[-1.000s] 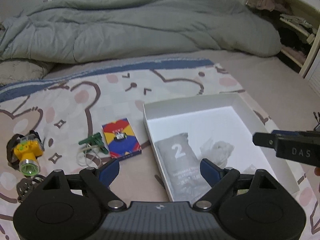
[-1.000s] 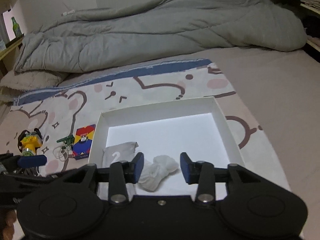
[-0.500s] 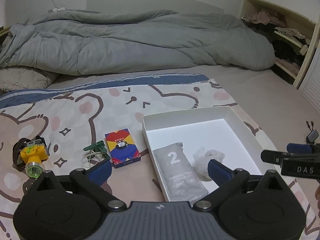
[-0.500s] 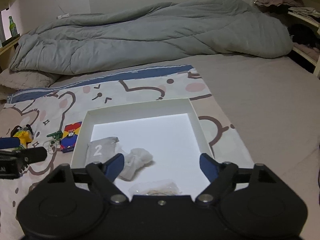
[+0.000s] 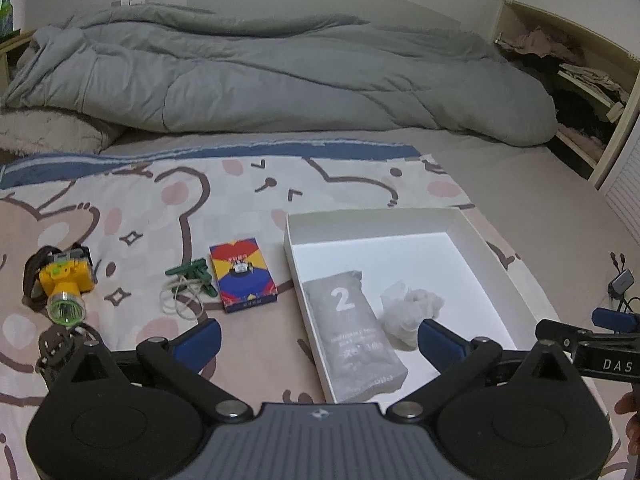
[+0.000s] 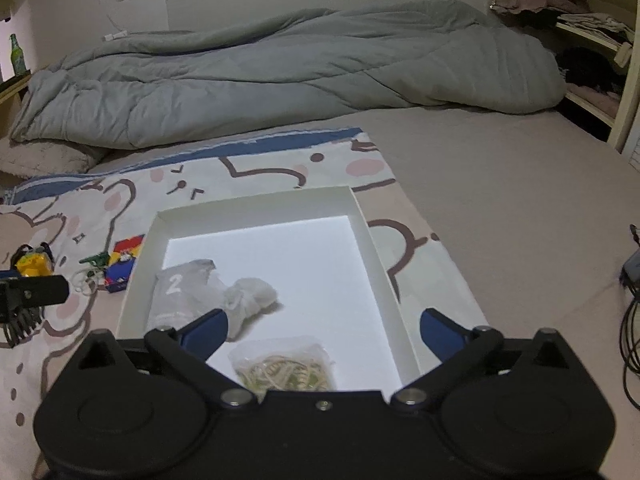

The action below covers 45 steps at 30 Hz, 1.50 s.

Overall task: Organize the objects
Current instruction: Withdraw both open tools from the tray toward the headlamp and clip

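A white open box (image 5: 460,220) lies on the cartoon-print blanket. In it are a grey pouch marked "2" (image 5: 352,320), a crumpled white bag (image 5: 412,308) and a clear bag of rubber bands (image 6: 284,368). My right gripper (image 6: 324,330) hangs over the box's near end with its jaws opening; the rubber-band bag lies below, between the fingers, untouched. My left gripper (image 5: 318,338) is open over the box's left wall, holding nothing. Left of the box lie a colourful card box (image 5: 242,274), a green clip (image 5: 192,274), a yellow headlamp (image 5: 64,280) and a black hair claw (image 5: 56,344).
A rumpled grey duvet (image 5: 280,80) fills the back of the bed. Shelves with clothes (image 5: 580,80) stand at the far right. Black cables (image 6: 632,312) lie on the bare sheet right of the box. A loop of white string (image 5: 180,300) lies by the clip.
The right gripper's jaws have spread wide, and the rubber-band bag now shows lying in the box. Both views have drawn back and show more of the bed.
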{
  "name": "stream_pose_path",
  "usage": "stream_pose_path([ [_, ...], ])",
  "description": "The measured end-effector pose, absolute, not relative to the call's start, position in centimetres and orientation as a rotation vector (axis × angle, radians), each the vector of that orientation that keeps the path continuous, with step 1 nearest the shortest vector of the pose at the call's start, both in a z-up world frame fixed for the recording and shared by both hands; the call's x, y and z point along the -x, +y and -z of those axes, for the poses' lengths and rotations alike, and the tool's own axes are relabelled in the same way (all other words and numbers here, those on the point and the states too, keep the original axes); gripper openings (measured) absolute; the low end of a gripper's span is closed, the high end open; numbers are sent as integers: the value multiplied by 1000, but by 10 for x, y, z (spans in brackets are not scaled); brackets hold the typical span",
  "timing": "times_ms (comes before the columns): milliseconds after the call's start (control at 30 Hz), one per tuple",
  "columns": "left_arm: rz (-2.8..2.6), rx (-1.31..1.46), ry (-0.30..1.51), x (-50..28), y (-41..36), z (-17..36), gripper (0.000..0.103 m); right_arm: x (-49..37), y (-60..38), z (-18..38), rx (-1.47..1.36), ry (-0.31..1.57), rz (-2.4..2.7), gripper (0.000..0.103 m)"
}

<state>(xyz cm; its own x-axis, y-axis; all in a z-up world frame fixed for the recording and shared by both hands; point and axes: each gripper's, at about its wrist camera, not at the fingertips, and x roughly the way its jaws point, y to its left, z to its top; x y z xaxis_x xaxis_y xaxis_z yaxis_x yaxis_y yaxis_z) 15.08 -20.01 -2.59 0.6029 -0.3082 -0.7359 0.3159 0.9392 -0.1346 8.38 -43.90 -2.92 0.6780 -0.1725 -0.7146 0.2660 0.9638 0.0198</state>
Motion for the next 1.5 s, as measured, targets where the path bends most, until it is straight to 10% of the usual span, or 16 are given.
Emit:
stream_pose_path([
  [1500,171,27,859,-168,-106,17,103,-129,-367,27,-91,816,165,103],
])
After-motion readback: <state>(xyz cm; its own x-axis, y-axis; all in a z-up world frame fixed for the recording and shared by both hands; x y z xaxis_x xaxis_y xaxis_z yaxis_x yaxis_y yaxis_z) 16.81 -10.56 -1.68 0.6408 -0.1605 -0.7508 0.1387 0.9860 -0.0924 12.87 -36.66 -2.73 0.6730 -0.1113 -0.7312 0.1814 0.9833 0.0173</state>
